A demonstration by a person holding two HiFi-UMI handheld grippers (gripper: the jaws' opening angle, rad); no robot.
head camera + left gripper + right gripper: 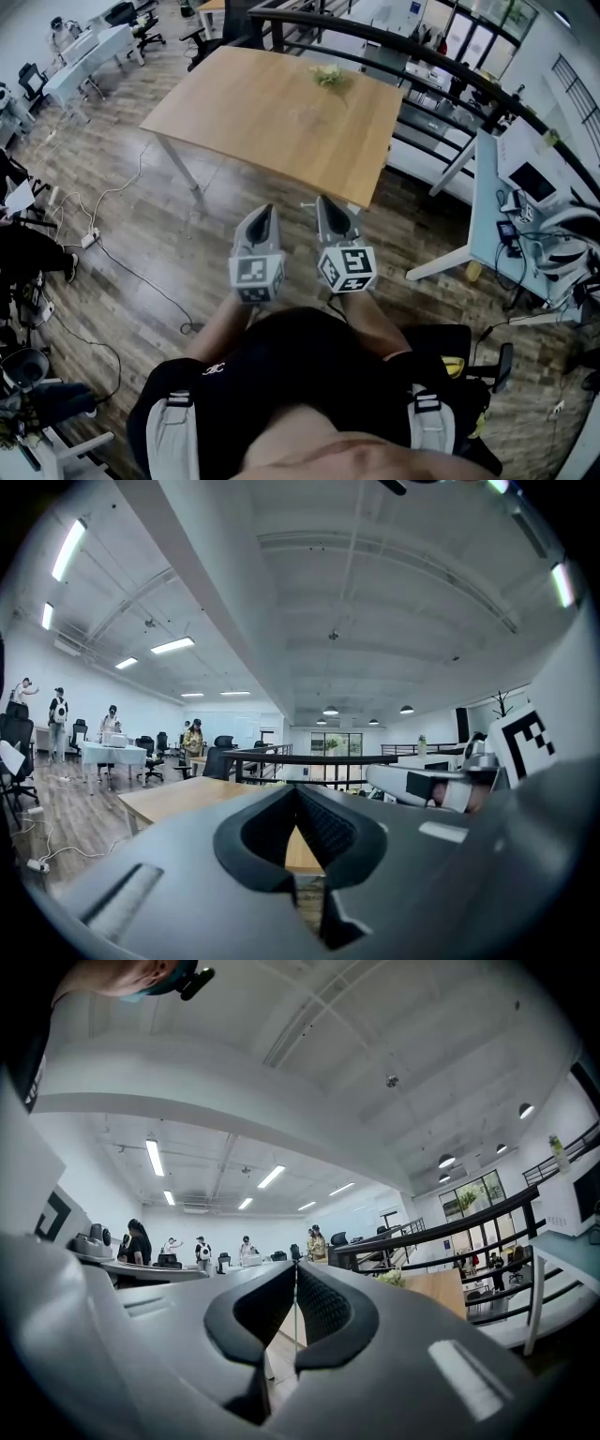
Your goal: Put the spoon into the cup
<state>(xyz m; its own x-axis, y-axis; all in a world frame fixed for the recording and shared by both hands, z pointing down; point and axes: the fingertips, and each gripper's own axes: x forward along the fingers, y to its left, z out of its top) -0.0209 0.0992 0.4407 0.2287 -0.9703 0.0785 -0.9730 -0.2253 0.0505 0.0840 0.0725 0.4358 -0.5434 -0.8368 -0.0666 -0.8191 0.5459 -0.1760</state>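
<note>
Greenish clutter, too small to be told as spoon or cup, is being shown near the far edge of the wooden tabletop. Short of its near edge, the left hand-held gripper and the right hand-held gripper are being held level, side by side, both clenched on nothing.

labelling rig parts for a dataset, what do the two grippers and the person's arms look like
Both the left gripper and right gripper are grey tapered shells, each carrying a white cube with black square markers. Their jaws have black ribbed pads. Forearms are bare below a black top.
</note>
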